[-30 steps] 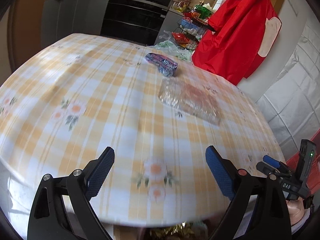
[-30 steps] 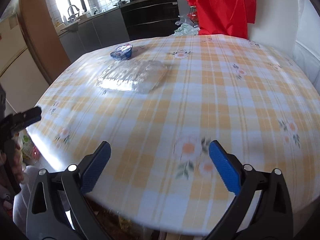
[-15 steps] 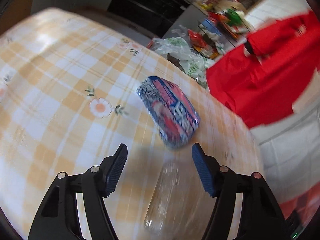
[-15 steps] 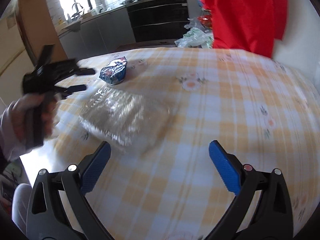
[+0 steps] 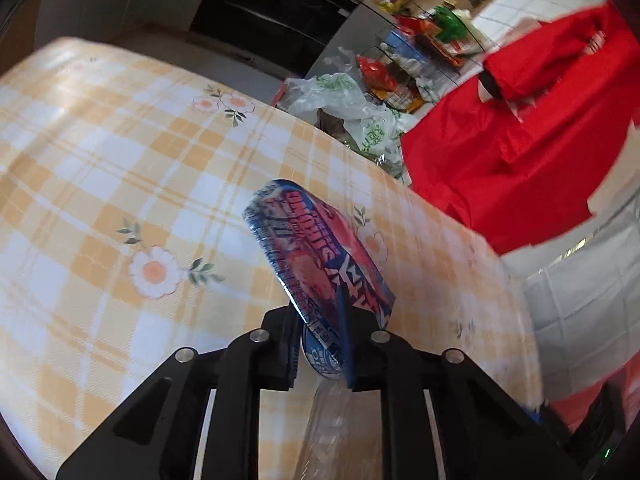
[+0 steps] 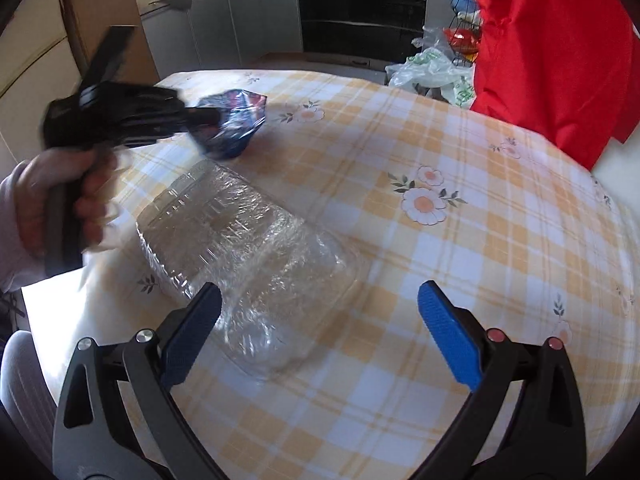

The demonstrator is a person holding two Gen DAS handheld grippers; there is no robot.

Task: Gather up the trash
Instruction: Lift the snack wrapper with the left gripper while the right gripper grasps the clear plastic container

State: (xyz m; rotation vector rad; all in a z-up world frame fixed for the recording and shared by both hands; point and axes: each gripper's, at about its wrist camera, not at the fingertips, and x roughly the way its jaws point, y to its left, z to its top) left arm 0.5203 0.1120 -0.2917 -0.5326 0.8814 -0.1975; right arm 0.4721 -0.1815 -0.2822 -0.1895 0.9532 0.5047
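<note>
Wrapper: blue and red snack wrapper (image 5: 320, 268), crumpled, at the far side of the table, its near end tipped up off the cloth between the left tool's pads.
Writing on wrapper: bold white letters on red and a round blue badge at the near end, but too creased and blurred for me to read.
Left gripper (image 5: 320, 354): jaws closing, pads pressing the wrapper's near end; a hand (image 6: 60, 200) clutches its handle.
Clear tray: see-through plastic packaging (image 6: 248, 248) lies flat on the cloth just beside the wrapper, nearer the table's edge; no label visible.
Right gripper (image 6: 320, 336): released, blue pads wide apart, hovering over the tray's near end, gripping nothing.
Table: yellow checked cloth with daisies (image 6: 460, 240).
Beyond: white plastic bag with green print (image 5: 360, 116), unreadable; red garment (image 5: 520, 140) hanging; wire rack of bright packets (image 5: 420, 40), lettering too small.
</note>
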